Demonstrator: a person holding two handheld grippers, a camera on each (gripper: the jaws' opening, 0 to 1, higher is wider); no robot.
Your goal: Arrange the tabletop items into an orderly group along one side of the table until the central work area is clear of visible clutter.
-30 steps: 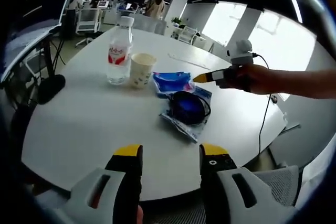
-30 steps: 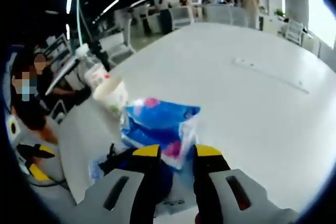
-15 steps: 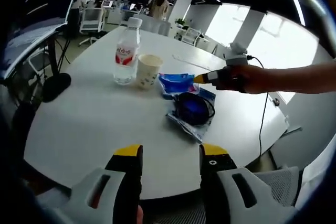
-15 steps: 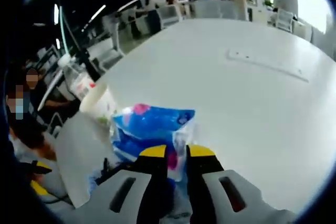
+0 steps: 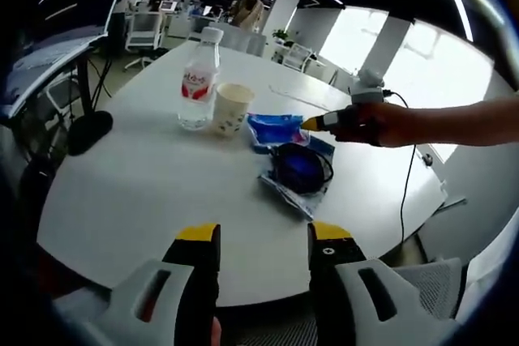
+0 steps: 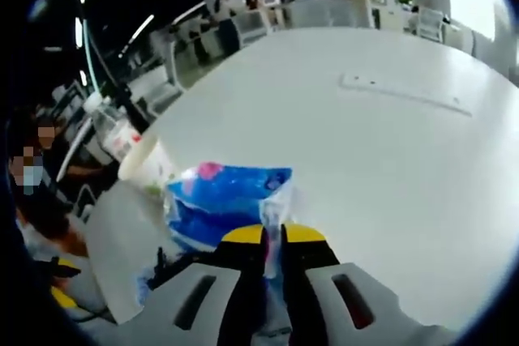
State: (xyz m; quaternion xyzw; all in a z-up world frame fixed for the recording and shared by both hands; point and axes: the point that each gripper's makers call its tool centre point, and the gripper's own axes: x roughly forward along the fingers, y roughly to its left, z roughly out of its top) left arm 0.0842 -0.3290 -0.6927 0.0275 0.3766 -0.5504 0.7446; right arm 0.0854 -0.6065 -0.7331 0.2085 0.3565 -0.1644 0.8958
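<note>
The right tool (image 6: pixel 273 237) pinches narrow on the near edge of the blue packet (image 6: pixel 227 200), which lies at twelve o'clock on the bench (image 6: pixel 389 160), while the left tool (image 5: pixel 263 237) hangs wide, well apart.

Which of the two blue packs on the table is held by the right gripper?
The lighter blue pack beside the paper cup; the right gripper pinches its edge. The other holds a dark cable and lies free.
</note>
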